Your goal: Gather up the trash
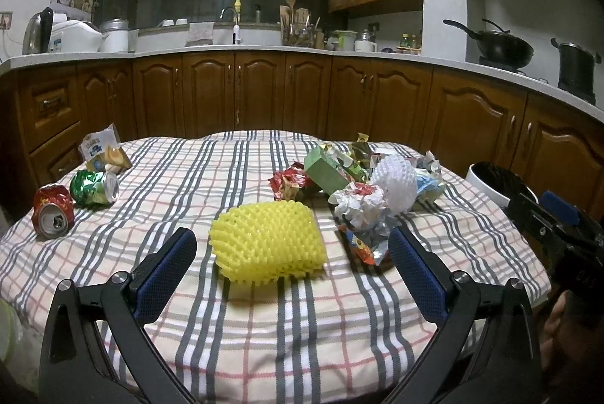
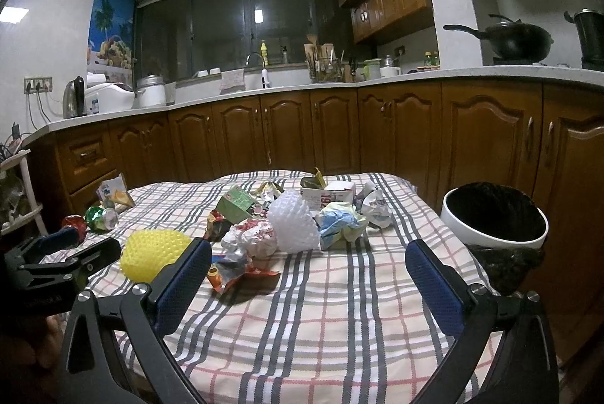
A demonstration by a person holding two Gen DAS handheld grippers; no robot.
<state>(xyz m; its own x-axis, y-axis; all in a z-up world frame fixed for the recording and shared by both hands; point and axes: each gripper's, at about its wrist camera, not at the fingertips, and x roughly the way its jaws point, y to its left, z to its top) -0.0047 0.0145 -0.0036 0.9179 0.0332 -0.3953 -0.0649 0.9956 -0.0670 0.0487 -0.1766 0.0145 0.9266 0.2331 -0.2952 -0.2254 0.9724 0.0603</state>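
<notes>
Trash awaits: the soft, light yellow foam fruit net (image 1: 267, 241) lies on the checked table (image 1: 302, 328) just left of the wrapper heap (image 1: 362, 192), so my wide-open, empty left fingers (image 1: 290, 264) should pinch its springy sides.

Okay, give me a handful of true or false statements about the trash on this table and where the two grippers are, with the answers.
1. The left gripper is open with the yellow foam net ahead between its fingers. True.
2. The right gripper holds a can. False: it is open and empty.
3. Two crushed cans, the red can and the green can, lie at the table's left. True.
4. The white bin stands on the table. False: it stands beside the right edge.
</notes>
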